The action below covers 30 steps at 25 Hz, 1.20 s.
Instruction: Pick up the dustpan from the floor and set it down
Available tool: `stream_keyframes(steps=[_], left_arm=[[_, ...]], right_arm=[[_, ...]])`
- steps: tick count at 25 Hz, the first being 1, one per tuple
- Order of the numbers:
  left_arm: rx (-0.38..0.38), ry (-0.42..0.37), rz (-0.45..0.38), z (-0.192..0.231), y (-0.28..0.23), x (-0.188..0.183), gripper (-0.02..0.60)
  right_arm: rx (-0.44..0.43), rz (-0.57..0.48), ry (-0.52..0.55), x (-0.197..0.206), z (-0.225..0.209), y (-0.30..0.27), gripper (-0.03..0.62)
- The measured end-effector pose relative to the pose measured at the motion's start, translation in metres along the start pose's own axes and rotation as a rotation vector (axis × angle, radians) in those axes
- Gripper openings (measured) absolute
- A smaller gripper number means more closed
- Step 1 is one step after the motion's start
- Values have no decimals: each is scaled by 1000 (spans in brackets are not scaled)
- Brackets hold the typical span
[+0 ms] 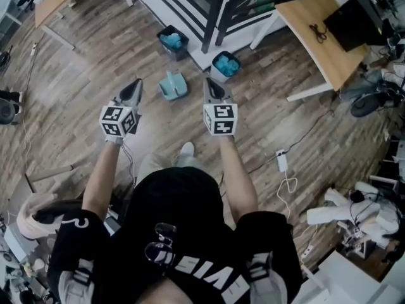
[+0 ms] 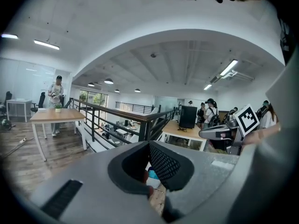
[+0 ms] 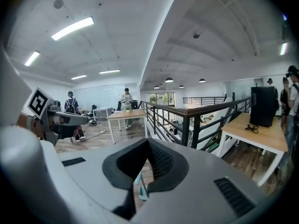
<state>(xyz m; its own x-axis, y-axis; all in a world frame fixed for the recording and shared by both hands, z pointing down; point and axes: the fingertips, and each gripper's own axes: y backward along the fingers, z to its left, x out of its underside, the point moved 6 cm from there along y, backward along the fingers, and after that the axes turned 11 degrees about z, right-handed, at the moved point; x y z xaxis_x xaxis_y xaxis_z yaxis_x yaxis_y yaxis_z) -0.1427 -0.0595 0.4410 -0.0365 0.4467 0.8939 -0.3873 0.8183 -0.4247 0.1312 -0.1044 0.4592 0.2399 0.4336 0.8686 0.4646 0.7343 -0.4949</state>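
On the floor (image 1: 95,56), the blue dustpan (image 1: 173,85) lies just past the left tongs (image 1: 135,86) and the right tongs (image 1: 212,87), between them. Both are closed tight and empty. Farther off, a left bin (image 1: 172,53) and a right bin (image 1: 219,75) hold blue stuff.

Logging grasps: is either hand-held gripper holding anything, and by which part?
Nothing: left hand-held gripper and right hand-held gripper are shut, empty; the dustpan lies on the floor.
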Motion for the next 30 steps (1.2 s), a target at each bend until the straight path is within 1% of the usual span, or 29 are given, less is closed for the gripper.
stream_keyframes(steps=[6,13,20,24,25,27,30], left_arm=[[-31,23,27,18,-20,11,-3],[-58,78,52,60,-48,37,-3],[-57,118,100,112,-96,66,-3],[-45,144,138,142,-120,85,-3],[-42,150,148,151,-126,90,-3],[-37,164,167,168,-137,100,-3],[-30,185,193,190,-151,116,-3]], right_arm=[[-37,27,6,6,-5,-42,-3],[-73,97,8,23,12,-110,-3],[-107,191,8,52,30,-205,-3],[-96,277,9,82,37,-261,0],[-97,300,4,89,39,-275,17],[-101,344,-6,103,43,-301,90],[-102,406,-16,124,49,-333,148]])
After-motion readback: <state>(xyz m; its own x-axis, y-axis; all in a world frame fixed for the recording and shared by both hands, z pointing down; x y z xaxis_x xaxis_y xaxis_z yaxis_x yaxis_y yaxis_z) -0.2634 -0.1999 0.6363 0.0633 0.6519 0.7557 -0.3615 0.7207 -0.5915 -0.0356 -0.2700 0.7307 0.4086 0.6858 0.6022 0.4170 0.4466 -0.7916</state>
